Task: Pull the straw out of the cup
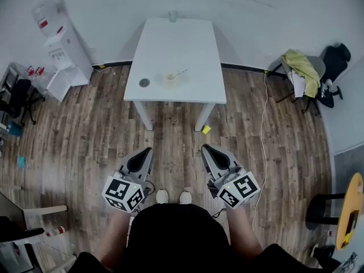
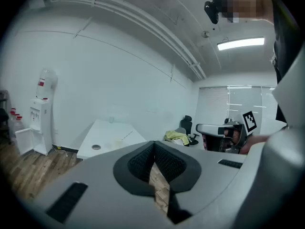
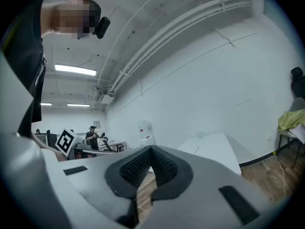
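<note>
Left hand-held gripper (image 1: pixel 142 154) and right hand-held gripper (image 1: pixel 209 151) hang shut and empty in the head view, well short of the white tabletop (image 1: pixel 182 44). The pale round cup (image 1: pixel 170 79) stands near the tabletop's front edge, about equally far from both. Its thin straw (image 1: pixel 181 72) slants away to the right. In the left gripper view the ribbed dark pads meet, with the tabletop ahead. The right gripper view shows the same.

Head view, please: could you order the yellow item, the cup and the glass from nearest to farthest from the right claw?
1. Yellow item, on the floor.
2. Cup, near end of the table.
3. Glass, its far edge.
</note>
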Demonstrator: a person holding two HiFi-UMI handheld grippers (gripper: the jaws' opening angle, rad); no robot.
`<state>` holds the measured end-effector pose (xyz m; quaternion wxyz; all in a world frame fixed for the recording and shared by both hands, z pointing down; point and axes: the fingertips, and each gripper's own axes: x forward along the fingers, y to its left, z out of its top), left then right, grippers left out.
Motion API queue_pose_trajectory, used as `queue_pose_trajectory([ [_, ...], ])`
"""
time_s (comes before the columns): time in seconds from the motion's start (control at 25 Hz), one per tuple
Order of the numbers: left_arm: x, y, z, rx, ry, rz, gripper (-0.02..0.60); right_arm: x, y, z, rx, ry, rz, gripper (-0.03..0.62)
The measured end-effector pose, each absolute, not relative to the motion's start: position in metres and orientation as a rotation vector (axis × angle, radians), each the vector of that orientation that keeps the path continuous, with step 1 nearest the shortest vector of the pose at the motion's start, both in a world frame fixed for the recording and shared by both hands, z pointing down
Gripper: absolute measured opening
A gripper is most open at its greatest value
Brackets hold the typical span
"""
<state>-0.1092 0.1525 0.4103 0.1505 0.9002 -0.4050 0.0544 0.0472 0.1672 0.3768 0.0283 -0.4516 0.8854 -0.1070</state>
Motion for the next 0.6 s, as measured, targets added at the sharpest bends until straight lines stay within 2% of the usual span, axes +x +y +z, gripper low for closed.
queue_pose_trajectory([
  [0.6, -0.153, 0.145, 0.410, 2.599, -1.117, 0.109, 0.015, 0.013, 0.163, 0.373, -1.397, 2.657, -0.384, 0.023],
])
